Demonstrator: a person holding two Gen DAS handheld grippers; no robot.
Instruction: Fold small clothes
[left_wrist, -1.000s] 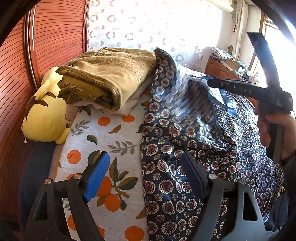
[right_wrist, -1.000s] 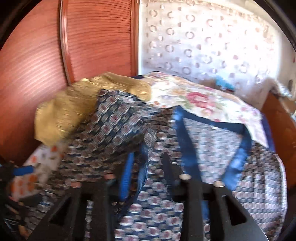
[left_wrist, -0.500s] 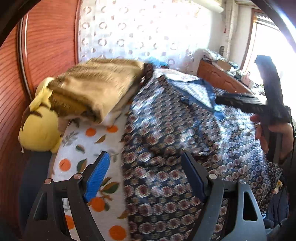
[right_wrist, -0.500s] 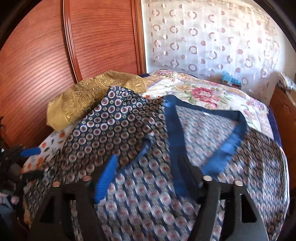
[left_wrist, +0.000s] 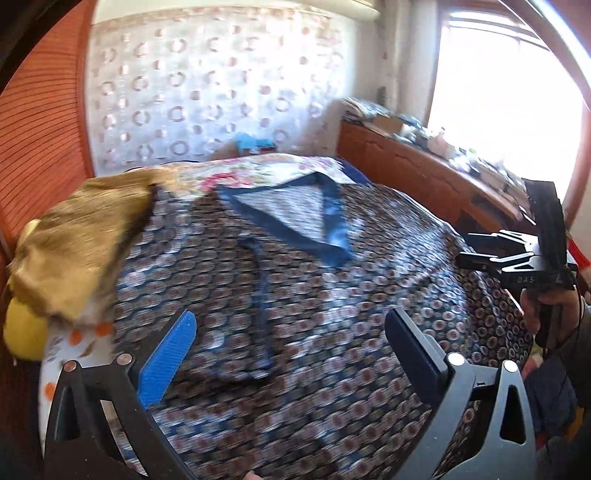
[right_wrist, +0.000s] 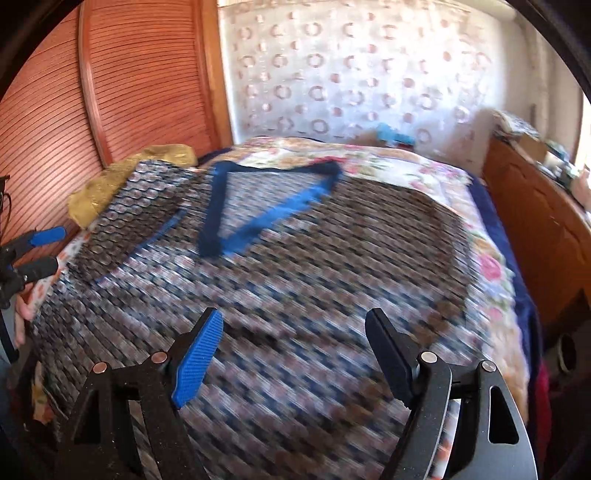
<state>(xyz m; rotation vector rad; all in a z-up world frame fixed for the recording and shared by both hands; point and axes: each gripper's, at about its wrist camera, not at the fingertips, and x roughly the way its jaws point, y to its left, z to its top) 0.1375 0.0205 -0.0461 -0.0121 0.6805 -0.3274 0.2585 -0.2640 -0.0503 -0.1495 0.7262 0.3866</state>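
Tongs sit nearest in both wrist views, and both pairs are released. The left tongs (left_wrist: 291, 350) have just been opening, and their blue pad and dark pad stand wide apart above the cloth with nothing pinched between them. The right tongs (right_wrist: 295, 350) have also just been opening and hang above the cloth in the same way, empty.

Under both lies the patterned garment (left_wrist: 314, 314), a dark blue piece printed with small round medallions, spread flat across the bed (right_wrist: 491, 266). It fills most of each view, though motion blur smears the print. One sleeve is turned in over the body, its blue-trimmed edge running up the left half of the cloth. Farther off, the V-shaped blue neckline (right_wrist: 266, 206) points toward the near side.

At the right edge of the left wrist view, a hand (left_wrist: 554, 314) holds the right tongs by the grip, near the garment's right side.

Left of the garment, a gold folded cloth (left_wrist: 81, 251) lies on the bed, touching the garment's far left corner, with a yellow plush toy (left_wrist: 22, 332) just beside it. Beyond the neckline a floral bedspread (right_wrist: 406, 166) shows. A ribbed wooden headboard (right_wrist: 129, 74) stands far left, a curtain with ring patterns (right_wrist: 369, 74) hangs behind the bed, and a wooden cabinet (left_wrist: 424, 173) with clutter on top runs along the right.
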